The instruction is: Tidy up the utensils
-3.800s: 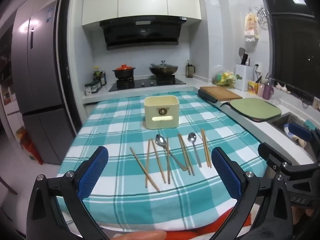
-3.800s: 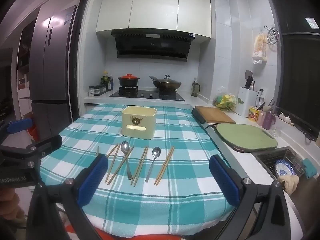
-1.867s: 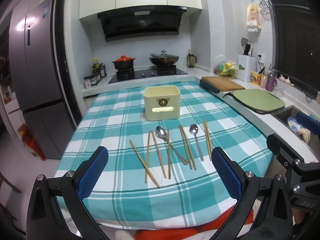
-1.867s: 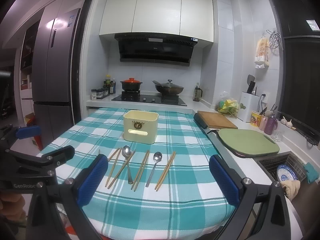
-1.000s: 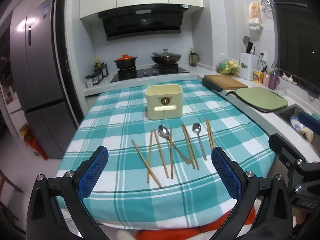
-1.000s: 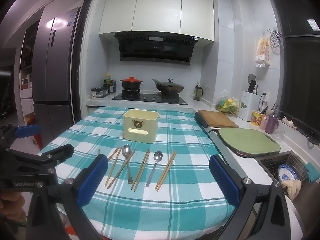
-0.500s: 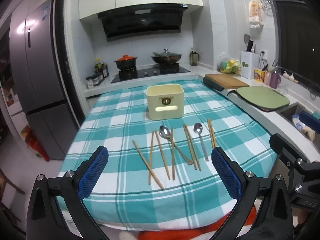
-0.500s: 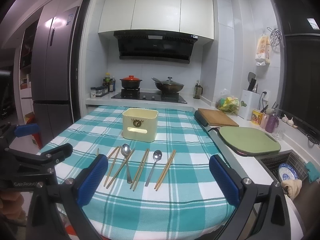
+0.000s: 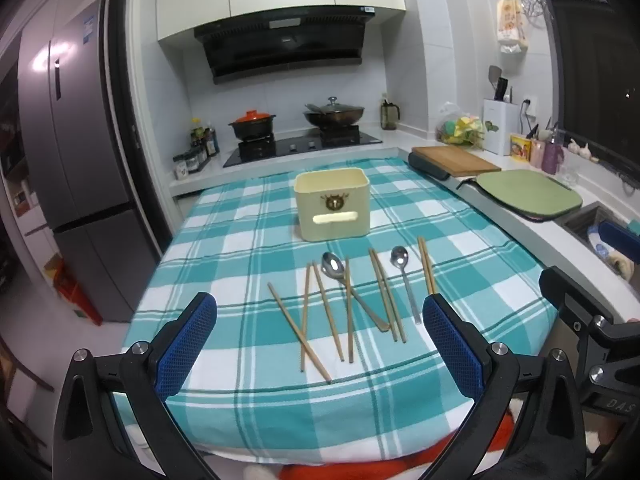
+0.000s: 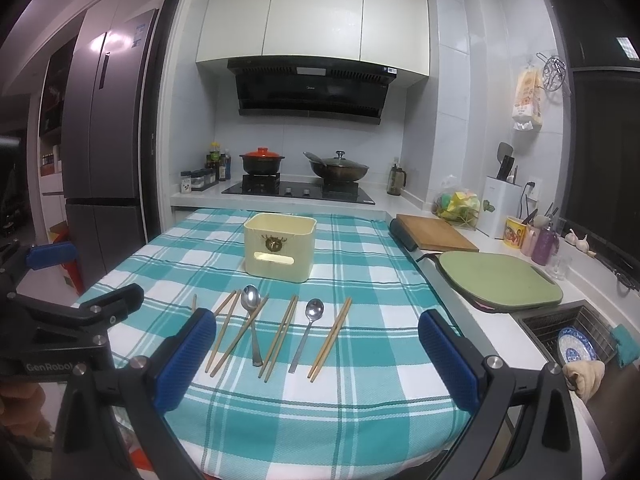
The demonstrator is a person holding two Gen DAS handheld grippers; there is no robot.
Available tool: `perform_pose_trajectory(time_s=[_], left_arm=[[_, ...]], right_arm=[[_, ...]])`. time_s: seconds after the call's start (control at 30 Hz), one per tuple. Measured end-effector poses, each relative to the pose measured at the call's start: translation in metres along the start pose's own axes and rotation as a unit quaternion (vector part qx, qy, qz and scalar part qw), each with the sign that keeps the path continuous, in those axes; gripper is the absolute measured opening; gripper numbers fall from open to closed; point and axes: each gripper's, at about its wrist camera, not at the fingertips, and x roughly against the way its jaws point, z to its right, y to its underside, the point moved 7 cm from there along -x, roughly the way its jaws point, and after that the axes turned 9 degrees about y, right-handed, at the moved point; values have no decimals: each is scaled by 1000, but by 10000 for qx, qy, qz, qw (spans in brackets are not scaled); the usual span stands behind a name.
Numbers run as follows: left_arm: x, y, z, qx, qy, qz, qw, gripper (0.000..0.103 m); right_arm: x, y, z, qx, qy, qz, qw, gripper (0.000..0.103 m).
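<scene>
We hold the left hand-held gripper (image 9: 320, 344) above the near edge of the counter (image 9: 224, 240), its blue-padded fingers (image 9: 186, 346) spread wide apart with nothing between them. The right hand-held gripper (image 10: 316, 360) hangs the same way, its fingers (image 10: 448, 364) well apart and empty.

On the teal checked cloth (image 9: 460, 236) the utensils lie in a loose row between us and the cream utensil box (image 9: 331, 204), which stands upright with its open top up and its slot facing us. Almost every long axis runs from near edge to far edge, towards the box.

The left spoon (image 9: 348, 284) has its bowl at the far end, and its handle slants towards us and to the right, crossing a chopstick. The right spoon (image 9: 405, 280) also points its bowl at the box, and its handle comes nearly straight back.

The rightmost pair of chopsticks (image 9: 426, 266) lies just beside that spoon, parallel and touching. Another pair (image 9: 386, 296) lies between the two spoons. The leftmost chopsticks (image 9: 304, 320) are crossed, one slanting from far left to near right over another that runs nearly straight.

Behind the counter, a red-lidded pot (image 10: 262, 162) and a wok (image 10: 338, 170) sit on the hob.
</scene>
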Motion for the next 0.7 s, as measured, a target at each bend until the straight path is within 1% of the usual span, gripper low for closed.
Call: perform_pose_trajectory(time_s=[0.13, 0.2, 0.27, 0.33, 0.4, 0.43, 0.5, 0.57, 0.67, 0.7], left_arm=[[-6, 2, -1, -31, 55, -109, 9999, 103], [-9, 3, -2, -33, 149, -136, 9998, 103], [-11, 4, -6, 65, 226, -167, 9996, 103], [-12, 5, -12, 94, 199, -143, 9997, 103], [-12, 6, -17, 77, 146, -60, 9998, 103], [-14, 8, -22, 141, 112, -82, 9998, 103], [-21, 12, -31, 354, 121, -218, 9991, 103], [-31, 17, -44, 621, 213, -354, 9972, 103], [-44, 23, -60, 723, 56, -431, 9964, 102], [-48, 25, -64, 766, 64, -449, 9960, 102]], right_arm=[[-1, -1, 2, -30, 39, 16, 10000, 103], [1, -4, 7, -113, 93, 107, 9998, 103], [4, -8, 12, -241, 106, 245, 9994, 103], [6, -12, 18, -383, 90, 378, 9985, 103], [7, -13, 21, -491, 39, 440, 9978, 103], [6, -13, 21, -516, 20, 448, 9977, 103], [0, -10, 19, -486, 37, 386, 9981, 103], [-9, -5, 13, -366, 16, 232, 9991, 103], [-27, 6, 5, -184, -140, -62, 9997, 103], [-30, 10, 4, -163, -161, -122, 9997, 103]])
